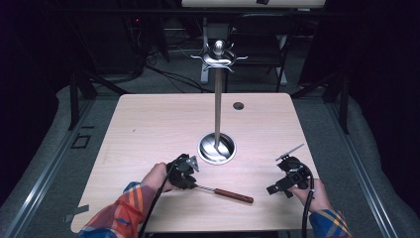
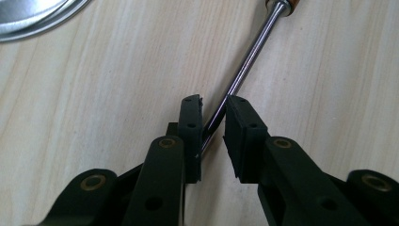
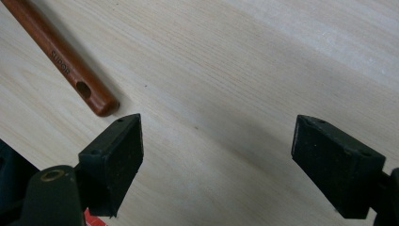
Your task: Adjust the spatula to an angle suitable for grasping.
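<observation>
In the high view, one light wooden table (image 1: 148,124) carries one metal stand (image 1: 217,99): a single upright pole rising from a round silver base, topped by a knob and a ring of curved hooks. One small dark hole (image 1: 238,105) sits in the tabletop behind the stand. One utensil (image 1: 225,193) lies flat on the near part of the table, its thin metal shaft pointing left and its reddish-brown wooden handle pointing right. Two hands come in from the bottom, each in a plaid sleeve and each holding one gripper. The left gripper (image 1: 190,182) is down at the shaft end of the utensil, just in front of the stand's base. The right gripper (image 1: 288,182) is well apart from it, near the table's right edge, beyond the handle's end.

In the left gripper view, the left gripper (image 2: 214,127) has its two black jaws set on either side of the metal shaft (image 2: 244,66), which runs up between them; the gap is narrow and the pads appear to press on the shaft, gripping it. The edge of the stand's base (image 2: 37,19) shows in the upper left corner.

In the right gripper view, the right gripper (image 3: 216,141) has its two jaws spread wide, holding nothing, with bare wood between them. The wooden handle (image 3: 61,56), with one hanging hole near its rounded end, lies just beyond the left jaw, not touching it.
</observation>
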Demonstrator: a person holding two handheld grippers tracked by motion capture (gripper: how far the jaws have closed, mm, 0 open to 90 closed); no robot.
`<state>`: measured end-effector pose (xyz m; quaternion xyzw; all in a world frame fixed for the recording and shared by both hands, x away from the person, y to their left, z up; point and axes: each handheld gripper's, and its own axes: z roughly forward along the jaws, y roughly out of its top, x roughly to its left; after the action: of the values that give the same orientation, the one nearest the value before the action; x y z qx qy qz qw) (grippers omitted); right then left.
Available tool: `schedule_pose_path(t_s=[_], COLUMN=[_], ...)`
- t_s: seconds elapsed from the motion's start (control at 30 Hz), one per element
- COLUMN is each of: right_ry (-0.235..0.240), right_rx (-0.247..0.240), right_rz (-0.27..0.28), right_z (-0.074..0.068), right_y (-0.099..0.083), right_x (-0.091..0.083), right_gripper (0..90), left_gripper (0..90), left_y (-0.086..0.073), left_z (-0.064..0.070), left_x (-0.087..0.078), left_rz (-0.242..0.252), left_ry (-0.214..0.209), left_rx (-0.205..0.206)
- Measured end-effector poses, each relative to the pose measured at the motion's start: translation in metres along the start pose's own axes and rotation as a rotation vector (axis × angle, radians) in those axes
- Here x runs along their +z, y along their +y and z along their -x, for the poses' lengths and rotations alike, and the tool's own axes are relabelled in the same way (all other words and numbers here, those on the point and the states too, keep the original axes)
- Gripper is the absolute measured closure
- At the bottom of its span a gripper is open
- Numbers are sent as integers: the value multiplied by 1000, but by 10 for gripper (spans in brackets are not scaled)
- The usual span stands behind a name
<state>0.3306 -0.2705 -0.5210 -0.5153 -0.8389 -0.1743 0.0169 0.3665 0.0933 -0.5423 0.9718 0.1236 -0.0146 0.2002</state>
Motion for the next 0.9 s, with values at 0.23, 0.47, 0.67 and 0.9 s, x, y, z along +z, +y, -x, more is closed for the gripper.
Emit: schedule_pose_path(t_s=[0.23, 0.47, 0.67, 0.9], right_ry=[4, -5, -4, -14], right_rx=[-17, -26, -37, -11], right_rz=[-28, -36, -51, -22], right_z=[1, 1, 1, -2], right_y=[1, 1, 2, 1], right_x=[-2, -2, -2, 0], right_gripper=[167, 168, 168, 168], left_gripper=[778, 785, 900, 791], left_y=[-6, -12, -19, -15], left_z=[-4, -7, -10, -6], left_x=[-3, -7, -14, -9], left_rz=[4, 1, -9, -35], left_ry=[-12, -6, 71, 111], left_rx=[-82, -161, -250, -200])
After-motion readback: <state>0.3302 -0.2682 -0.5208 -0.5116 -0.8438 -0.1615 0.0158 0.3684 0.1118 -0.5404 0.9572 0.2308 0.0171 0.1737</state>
